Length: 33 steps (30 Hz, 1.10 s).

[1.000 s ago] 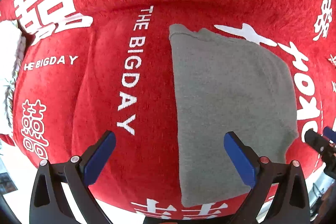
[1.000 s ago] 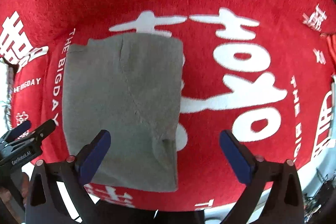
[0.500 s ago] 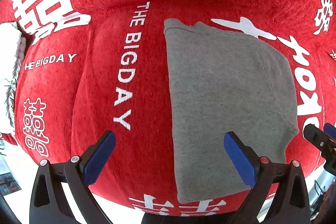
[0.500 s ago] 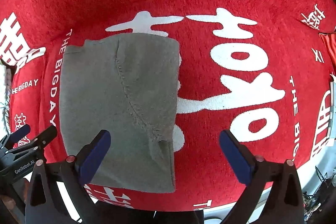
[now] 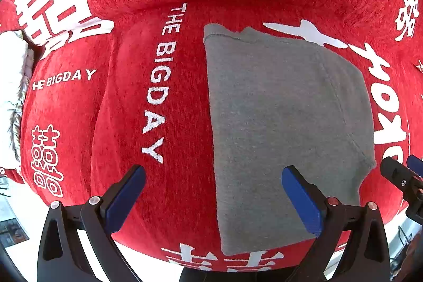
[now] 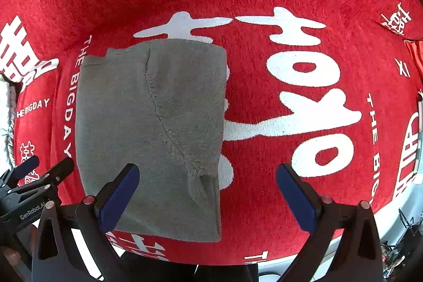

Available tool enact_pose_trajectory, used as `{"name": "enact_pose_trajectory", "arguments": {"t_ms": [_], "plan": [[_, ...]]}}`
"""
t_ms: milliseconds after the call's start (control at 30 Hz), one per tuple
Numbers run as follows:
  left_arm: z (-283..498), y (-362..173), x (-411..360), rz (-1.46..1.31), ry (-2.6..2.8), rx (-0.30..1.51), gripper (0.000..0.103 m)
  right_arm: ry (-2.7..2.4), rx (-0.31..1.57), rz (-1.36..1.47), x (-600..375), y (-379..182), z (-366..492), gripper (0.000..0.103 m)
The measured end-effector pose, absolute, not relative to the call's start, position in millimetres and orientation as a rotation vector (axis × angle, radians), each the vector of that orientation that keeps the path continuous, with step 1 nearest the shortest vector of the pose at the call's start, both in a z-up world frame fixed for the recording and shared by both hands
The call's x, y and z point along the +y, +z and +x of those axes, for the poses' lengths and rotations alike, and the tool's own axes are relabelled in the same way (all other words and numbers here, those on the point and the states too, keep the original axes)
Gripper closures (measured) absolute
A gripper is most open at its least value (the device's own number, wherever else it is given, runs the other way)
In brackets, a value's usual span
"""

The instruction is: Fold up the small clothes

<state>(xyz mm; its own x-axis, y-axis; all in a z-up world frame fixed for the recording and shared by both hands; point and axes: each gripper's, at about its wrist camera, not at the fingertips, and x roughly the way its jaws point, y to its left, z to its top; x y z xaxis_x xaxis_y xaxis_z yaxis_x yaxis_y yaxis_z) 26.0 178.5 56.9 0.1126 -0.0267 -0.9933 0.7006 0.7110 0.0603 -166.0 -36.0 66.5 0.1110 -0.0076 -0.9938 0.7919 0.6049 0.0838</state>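
A white fringed cloth (image 5: 10, 97) lies at the far left edge. The left gripper (image 5: 213, 192), jaws spread wide and empty, hovers over a red blanket (image 5: 127, 102) printed with white lettering. The folded grey garment (image 5: 285, 128) lies flat on the blanket, between both grippers, a curved seam across its top layer. The right gripper (image 6: 207, 192), likewise spread and empty, hovers above the garment's right edge.

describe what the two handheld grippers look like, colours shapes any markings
Both match: the left gripper and the right gripper each have two black angular arms with triangular cut-outs, flat blue pads on the fingers and small red and silver screws. In the right wrist view the left gripper's black body carries white "GenRobot.AI" lettering. No cables or sleeves show.
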Motion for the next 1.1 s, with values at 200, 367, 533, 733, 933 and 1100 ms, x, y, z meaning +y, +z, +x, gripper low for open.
{"name": "enact_pose_trajectory", "arguments": {"t_ms": [200, 367, 533, 733, 933, 1100], "plan": [[24, 57, 177, 0.630, -0.590, 1.358, 0.000, -0.673, 1.341, 0.743, -36, 67, -167, 0.000], [27, 55, 178, 0.623, -0.579, 1.386, 0.000, -0.671, 1.345, 0.737, -35, 67, -165, 0.000], [26, 54, 177, 0.647, -0.575, 1.377, 0.000, -0.668, 1.347, 0.735, -35, 66, -163, 0.000], [29, 54, 177, 0.637, -0.574, 1.381, 0.000, -0.666, 1.352, 0.722, -35, 66, -160, 0.000], [29, 54, 177, 0.639, -0.573, 1.381, 0.000, -0.664, 1.358, 0.714, -36, 66, -157, 0.000], [30, 53, 177, 0.636, -0.565, 1.385, 0.000, -0.663, 1.360, 0.710, -35, 66, -156, 0.000]]}}
